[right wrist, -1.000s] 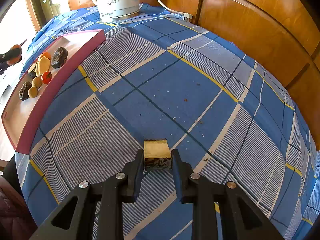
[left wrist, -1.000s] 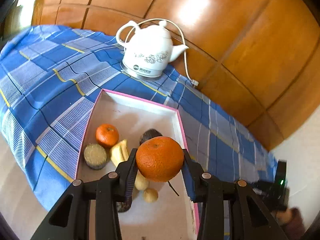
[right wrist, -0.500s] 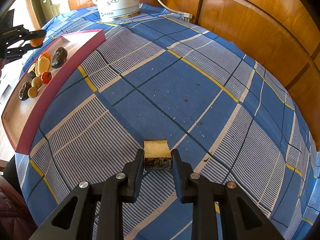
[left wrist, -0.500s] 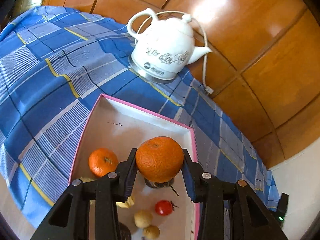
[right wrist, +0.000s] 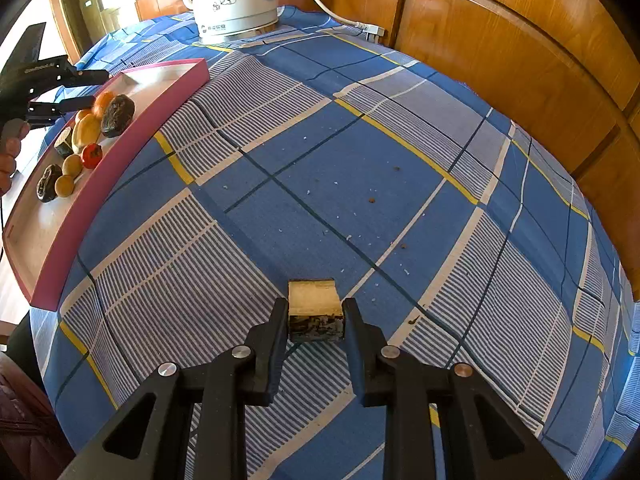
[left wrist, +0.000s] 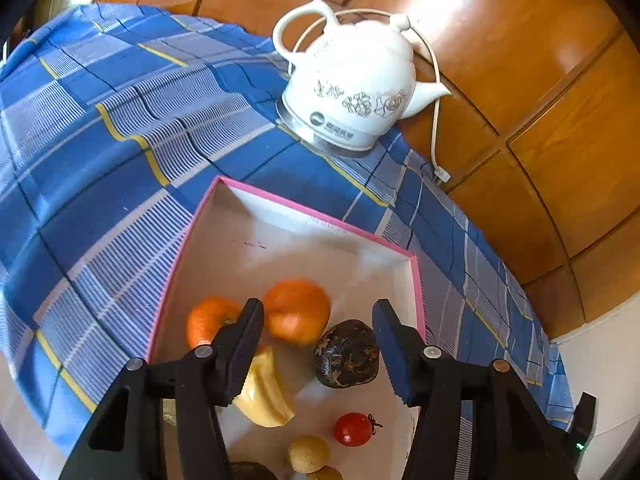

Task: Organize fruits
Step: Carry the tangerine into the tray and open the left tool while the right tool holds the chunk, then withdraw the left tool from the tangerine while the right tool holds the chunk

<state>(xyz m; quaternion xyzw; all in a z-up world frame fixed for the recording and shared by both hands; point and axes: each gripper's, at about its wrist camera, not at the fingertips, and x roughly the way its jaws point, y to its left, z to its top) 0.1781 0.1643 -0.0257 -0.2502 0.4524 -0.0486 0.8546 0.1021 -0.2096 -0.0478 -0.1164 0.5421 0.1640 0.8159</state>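
Note:
In the left wrist view my left gripper (left wrist: 318, 316) is open above the pink-rimmed tray (left wrist: 304, 210). A large orange (left wrist: 297, 312), blurred, lies in the tray just beyond the fingertips, beside a smaller orange (left wrist: 208, 320). A dark fruit (left wrist: 346, 354), a yellow banana piece (left wrist: 264, 392), a cherry tomato (left wrist: 354, 429) and small tan fruits (left wrist: 307, 453) also lie in the tray. In the right wrist view my right gripper (right wrist: 316, 316) is shut on a pale block with a dark underside (right wrist: 315, 312) resting on the tablecloth.
A white ceramic kettle (left wrist: 352, 84) with a cord stands on the blue plaid cloth beyond the tray, against wooden wall panels. In the right wrist view the tray (right wrist: 120, 136) lies at the far left, with the left gripper (right wrist: 88, 88) over it.
My left gripper moved forward over the tray and opened. The large orange left the jaws and now lies in the tray. The right gripper and its block have not moved.

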